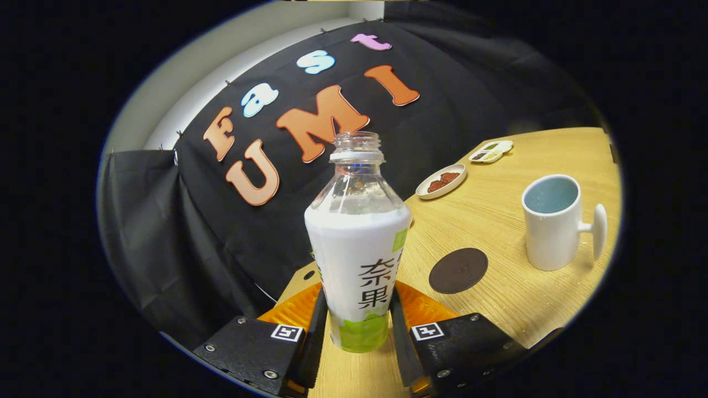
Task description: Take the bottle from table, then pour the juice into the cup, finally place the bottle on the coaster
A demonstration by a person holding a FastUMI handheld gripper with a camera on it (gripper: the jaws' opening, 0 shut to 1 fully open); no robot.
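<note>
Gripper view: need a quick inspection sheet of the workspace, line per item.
Surface: light wooden table, tilted in this view.
Job's things: uncapped clear plastic bottle with white-and-green label between the fingers; white ceramic cup with blue inside beyond, upright; round dark brown coaster bare, between bottle and cup.
Clutter: oval white dish of reddish-brown pieces; small white divided tray farther back.
Grippers: claw shut on the bottle, both fingers pressing its lower label.
Cables: nothing seen.
Surroundings: black cloth wall; pale wall above.
</note>
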